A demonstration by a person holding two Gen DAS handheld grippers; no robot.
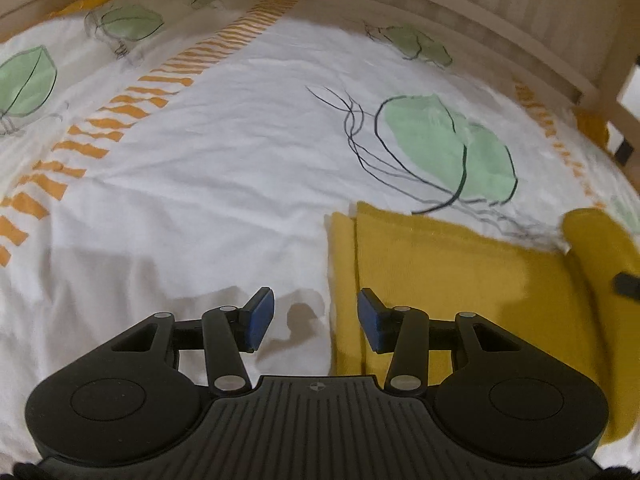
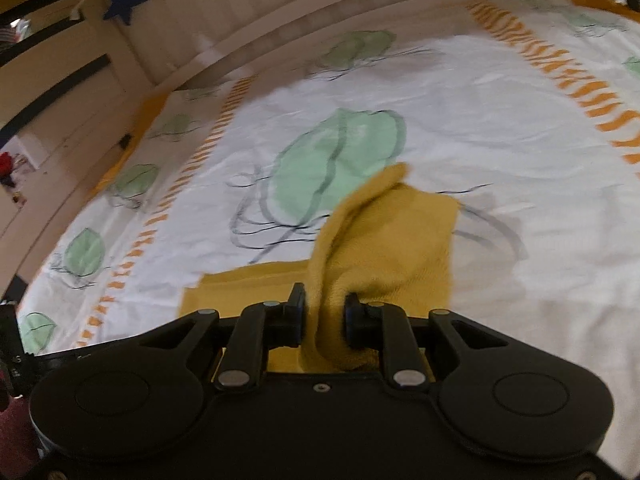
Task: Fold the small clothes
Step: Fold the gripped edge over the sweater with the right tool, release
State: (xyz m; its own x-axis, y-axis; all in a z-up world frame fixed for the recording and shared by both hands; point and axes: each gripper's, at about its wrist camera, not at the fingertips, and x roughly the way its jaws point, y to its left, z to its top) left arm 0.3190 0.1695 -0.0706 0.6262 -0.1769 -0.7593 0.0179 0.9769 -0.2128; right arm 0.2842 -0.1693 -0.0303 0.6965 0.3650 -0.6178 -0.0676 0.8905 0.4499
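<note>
My right gripper [image 2: 323, 314] clenches a bunched fold of mustard-yellow knitted garment [image 2: 384, 240] (left gripper [image 1: 316, 318] released, hovering near), and that thick bunch may slip free.

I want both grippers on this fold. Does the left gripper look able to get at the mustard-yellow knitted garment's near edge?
Probably yes: the left gripper hangs open over the yellow knitted garment, nothing between them.

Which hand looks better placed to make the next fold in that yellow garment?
Probably the right. The right gripper is shut on a bunched part of the garment, lifted off the bedsheet. The left gripper is open and holds nothing, over the garment's edge.
</note>
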